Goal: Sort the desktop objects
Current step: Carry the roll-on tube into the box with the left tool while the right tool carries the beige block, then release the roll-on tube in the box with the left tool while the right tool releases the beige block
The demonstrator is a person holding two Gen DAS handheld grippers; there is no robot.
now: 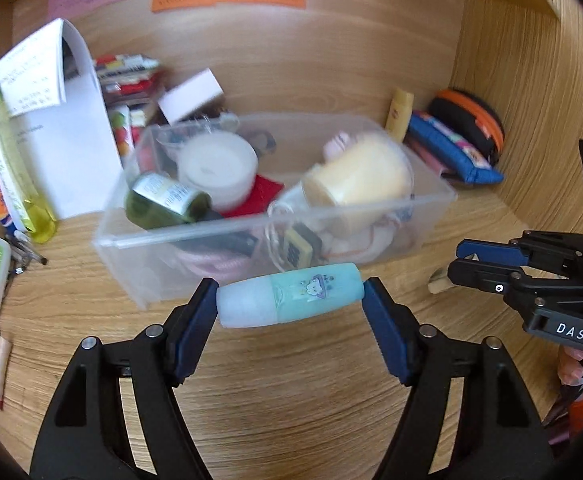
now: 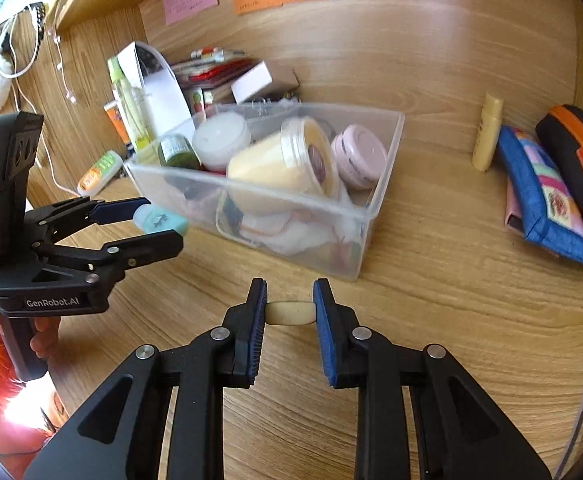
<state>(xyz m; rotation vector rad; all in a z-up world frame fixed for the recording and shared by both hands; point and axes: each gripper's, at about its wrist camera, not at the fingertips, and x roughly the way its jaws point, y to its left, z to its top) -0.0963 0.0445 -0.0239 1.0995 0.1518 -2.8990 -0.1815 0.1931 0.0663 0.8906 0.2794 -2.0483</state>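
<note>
My left gripper [image 1: 290, 299] is shut on a small teal bottle [image 1: 291, 300] with a pale cap, held end to end just in front of the clear plastic bin [image 1: 131, 276]. The same bottle shows in the right wrist view [image 2: 159, 219] between the left gripper's fingers. My right gripper [image 2: 290, 312] is shut on a small cream oval piece [image 2: 290, 313] low over the wooden desk, in front of the bin [image 2: 379, 200]. In the left wrist view the right gripper [image 1: 457, 266] sits at the right with the cream piece [image 1: 437, 282] poking out.
The bin holds a yellow tub [image 2: 275, 160], a white jar [image 2: 221, 136], a pink jar [image 2: 357, 156] and a green bottle [image 1: 159, 200]. Pouches [image 2: 547, 200] and a yellow tube [image 2: 487, 136] lie at the right. Papers [image 1: 71, 128], tubes and boxes crowd the left back corner.
</note>
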